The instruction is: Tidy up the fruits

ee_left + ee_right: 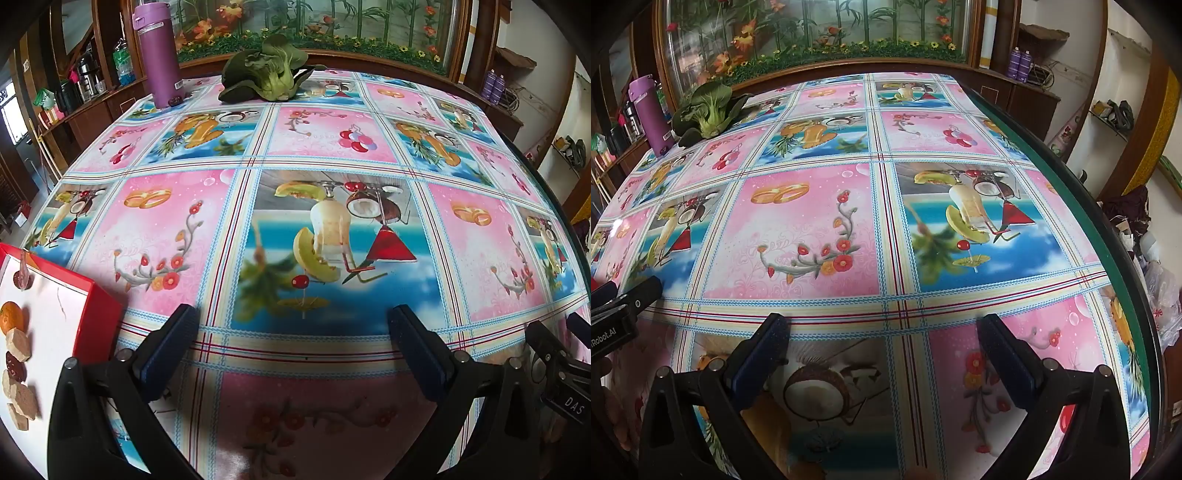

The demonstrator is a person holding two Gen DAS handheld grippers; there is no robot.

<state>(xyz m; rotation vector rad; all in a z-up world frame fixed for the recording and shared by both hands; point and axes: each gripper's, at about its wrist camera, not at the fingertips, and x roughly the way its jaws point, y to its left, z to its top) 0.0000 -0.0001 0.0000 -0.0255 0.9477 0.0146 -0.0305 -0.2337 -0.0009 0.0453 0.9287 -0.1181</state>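
Two grippers: both hover over a table [546,206] spread with a bright fruit-print cloth, each holding nothing.
Left gripper [293,325]: fingers spread wide above the cloth's near panels, nothing between them.
Right gripper [884,332]: fingers likewise wide apart, over a printed coconut; its body shows at the right edge of the left view.
Fruit: an orange [13,317] lies in a red-rimmed white tray [99,321] at the left view's lower-left corner, beside dark red dates [15,365] and tan hexagonal biscuits [18,345].
Tray position: just left of the left gripper, at the table's near edge.
Far side: a leafy green cabbage [271,74] and a purple flask [159,55] stand near the back edge, well apart from both grippers.
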